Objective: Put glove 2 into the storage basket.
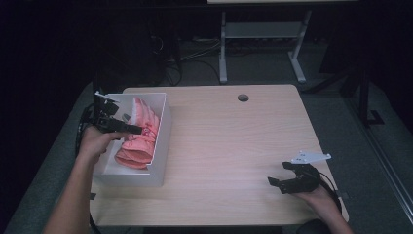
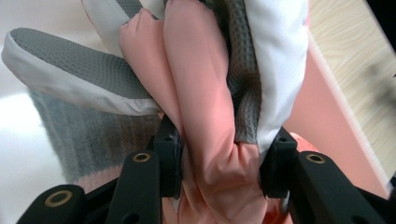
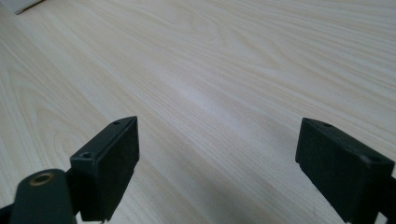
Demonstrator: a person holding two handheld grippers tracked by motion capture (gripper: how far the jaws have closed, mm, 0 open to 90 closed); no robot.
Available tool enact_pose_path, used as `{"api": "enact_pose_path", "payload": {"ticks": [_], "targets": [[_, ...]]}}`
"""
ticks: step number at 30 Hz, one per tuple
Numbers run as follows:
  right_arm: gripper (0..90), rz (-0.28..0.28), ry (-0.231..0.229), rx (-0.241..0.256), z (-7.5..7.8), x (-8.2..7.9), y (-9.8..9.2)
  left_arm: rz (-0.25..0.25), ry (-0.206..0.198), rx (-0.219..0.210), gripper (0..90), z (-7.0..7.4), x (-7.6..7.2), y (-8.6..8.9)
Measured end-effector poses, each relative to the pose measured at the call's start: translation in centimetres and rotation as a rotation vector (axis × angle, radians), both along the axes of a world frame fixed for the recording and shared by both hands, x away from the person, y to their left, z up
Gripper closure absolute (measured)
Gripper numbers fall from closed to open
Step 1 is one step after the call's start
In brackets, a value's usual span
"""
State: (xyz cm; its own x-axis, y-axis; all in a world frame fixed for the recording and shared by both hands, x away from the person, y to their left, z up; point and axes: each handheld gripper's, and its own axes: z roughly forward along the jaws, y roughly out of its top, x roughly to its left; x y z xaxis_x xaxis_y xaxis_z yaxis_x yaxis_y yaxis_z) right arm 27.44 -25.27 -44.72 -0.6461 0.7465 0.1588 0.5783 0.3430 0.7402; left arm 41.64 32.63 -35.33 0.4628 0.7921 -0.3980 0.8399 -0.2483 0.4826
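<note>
A white box (image 1: 162,141) stands at the table's left edge with rolled pink cloths (image 1: 138,148) packed inside. My left gripper (image 1: 137,129) reaches into the box over the cloths. In the left gripper view its jaws (image 2: 223,164) are shut on a pink cloth fold (image 2: 196,84), with a grey waffle cloth (image 2: 74,65) and white fabric bunched beside it. My right gripper (image 1: 278,173) rests low over the table's right front part, open. Between its jaws (image 3: 219,163) there is nothing but bare wood (image 3: 210,70).
A round cable hole (image 1: 243,97) sits near the table's far edge. Behind the table stand the white legs of another desk (image 1: 223,53) and cables on the floor. A corner of the white box (image 3: 21,4) shows far off in the right gripper view.
</note>
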Motion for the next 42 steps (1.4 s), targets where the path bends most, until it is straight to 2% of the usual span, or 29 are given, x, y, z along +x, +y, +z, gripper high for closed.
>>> {"api": "enact_pose_path", "payload": {"ticks": [6,8,12,13,15,16,17,20,23,24,25,26,27,28,29,30,31,32,33,36,39,40,41,42], "targets": [[13.3,-0.004,0.000,0.006,0.0,0.0,-0.2,-0.015,0.055,0.005,57.7,-2.9,0.7,-0.6],[13.3,-0.007,-0.001,0.007,-0.1,0.1,-0.3,-0.029,0.069,-0.008,57.3,-3.7,0.8,-0.8],[13.3,-0.002,-0.002,0.008,-0.1,0.1,-0.3,-0.043,0.069,-0.009,53.9,-4.6,0.8,-1.0],[13.3,0.002,-0.003,0.009,-0.1,0.1,-0.3,-0.048,0.067,-0.006,52.0,-4.6,0.8,-0.9],[13.3,0.000,0.001,0.009,0.0,0.0,-0.1,-0.050,0.054,0.000,39.4,-4.5,0.7,-0.9],[13.2,0.004,-0.005,0.008,0.0,0.1,0.0,-0.049,0.034,0.010,32.8,-4.2,0.5,-1.0],[13.2,0.004,-0.005,0.008,0.0,0.1,0.0,-0.049,0.034,0.010,28.2,-4.2,0.5,-1.0],[13.3,0.010,0.000,0.008,0.0,0.1,0.2,-0.018,0.006,0.017,18.6,-3.4,0.0,-0.8],[13.3,0.009,0.001,0.009,0.1,0.1,0.2,-0.007,-0.015,0.016,15.9,-2.8,-0.2,-0.5],[13.3,0.006,-0.003,0.011,0.1,0.0,0.1,0.007,-0.042,0.015,15.6,-1.8,-0.4,-0.2],[13.3,0.006,-0.003,0.011,0.1,0.0,0.1,0.007,-0.042,0.015,15.6,-1.8,-0.4,-0.2],[13.3,0.003,-0.001,0.011,0.2,-0.1,0.1,0.014,-0.066,0.005,15.6,-0.8,-0.7,-0.1],[13.3,0.003,-0.001,0.011,0.2,-0.1,0.1,0.014,-0.066,0.005,15.6,-0.8,-0.7,-0.1],[13.3,0.002,-0.001,0.011,0.2,-0.1,0.1,0.014,-0.089,-0.007,15.6,0.2,-1.0,-0.1],[13.3,0.002,-0.001,0.011,0.2,-0.1,0.1,0.014,-0.089,-0.007,15.6,0.2,-1.0,-0.1],[13.3,0.004,0.000,0.012,0.2,0.0,0.1,0.011,-0.113,-0.018,15.6,1.1,-1.3,-0.2],[13.3,0.004,0.000,0.012,0.2,0.0,0.1,0.011,-0.113,-0.018,15.6,1.1,-1.3,-0.2],[13.3,0.006,-0.002,0.010,0.2,0.0,0.1,0.005,-0.132,-0.034,15.6,2.1,-1.7,-0.5],[13.3,0.006,-0.002,0.010,0.2,0.0,0.1,0.005,-0.132,-0.034,15.6,2.1,-1.7,-0.5],[13.3,0.009,-0.004,0.004,0.1,0.0,0.1,-0.020,-0.167,-0.044,15.6,3.4,-2.2,-1.2],[13.3,0.008,-0.003,0.006,0.2,0.0,0.1,-0.044,-0.192,-0.047,15.7,4.4,-2.6,-2.4],[13.3,0.007,-0.002,0.005,0.2,0.0,0.1,-0.063,-0.210,-0.046,15.6,4.9,-3.0,-3.3],[13.3,0.007,-0.004,0.005,0.2,0.0,0.2,-0.063,-0.210,-0.046,15.6,4.9,-3.0,-3.3],[13.3,0.012,-0.009,0.004,0.2,0.0,0.2,-0.076,-0.238,-0.045,15.7,5.3,-3.4,-4.3]]}}
